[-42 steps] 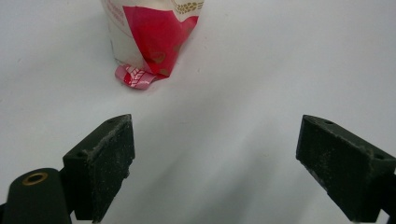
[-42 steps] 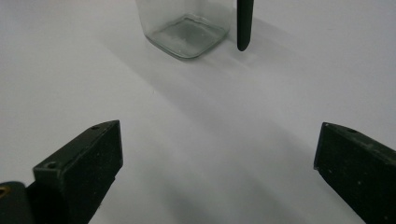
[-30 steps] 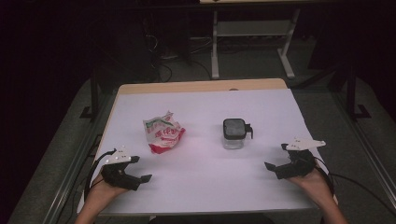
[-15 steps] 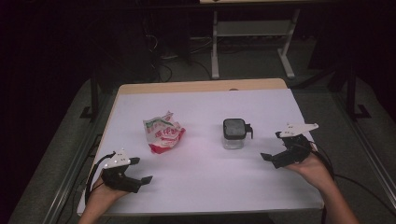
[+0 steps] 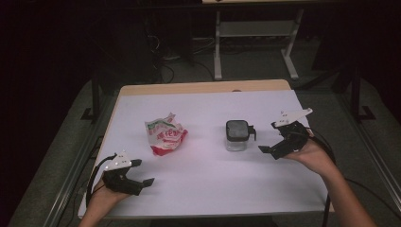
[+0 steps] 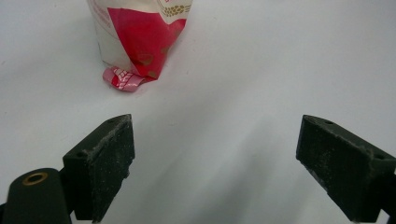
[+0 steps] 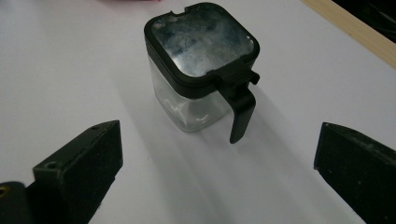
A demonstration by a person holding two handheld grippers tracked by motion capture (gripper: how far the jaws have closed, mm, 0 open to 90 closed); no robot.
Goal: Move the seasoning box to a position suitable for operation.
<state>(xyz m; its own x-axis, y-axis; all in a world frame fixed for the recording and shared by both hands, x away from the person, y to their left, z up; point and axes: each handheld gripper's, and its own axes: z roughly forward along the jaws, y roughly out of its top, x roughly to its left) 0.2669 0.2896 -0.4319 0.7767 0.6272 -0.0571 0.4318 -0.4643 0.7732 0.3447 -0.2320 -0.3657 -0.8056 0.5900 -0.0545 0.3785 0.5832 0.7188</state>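
Observation:
A crumpled red and white snack bag [image 5: 165, 135] [image 6: 138, 41] lies left of the middle of the white table [image 5: 208, 184]. A small clear jar with a black square lid and a black side handle [image 5: 238, 135] [image 7: 201, 65] stands right of the middle. My left gripper [image 5: 142, 185] [image 6: 215, 172] rests open near the front left edge, a short way in front of the bag. Raised just right of the jar, my right gripper [image 5: 269, 139] [image 7: 215, 177] is open and points at it, the jar's handle facing it. Neither holds anything.
The table's wooden far edge [image 5: 203, 87] shows beyond the white sheet. A metal desk frame [image 5: 255, 33] and cables stand on the dark floor behind. Black cables trail from both grippers off the table's front.
My right gripper has lifted and moved left and forward, closer to the jar. The left gripper has shifted slightly back toward the front edge.

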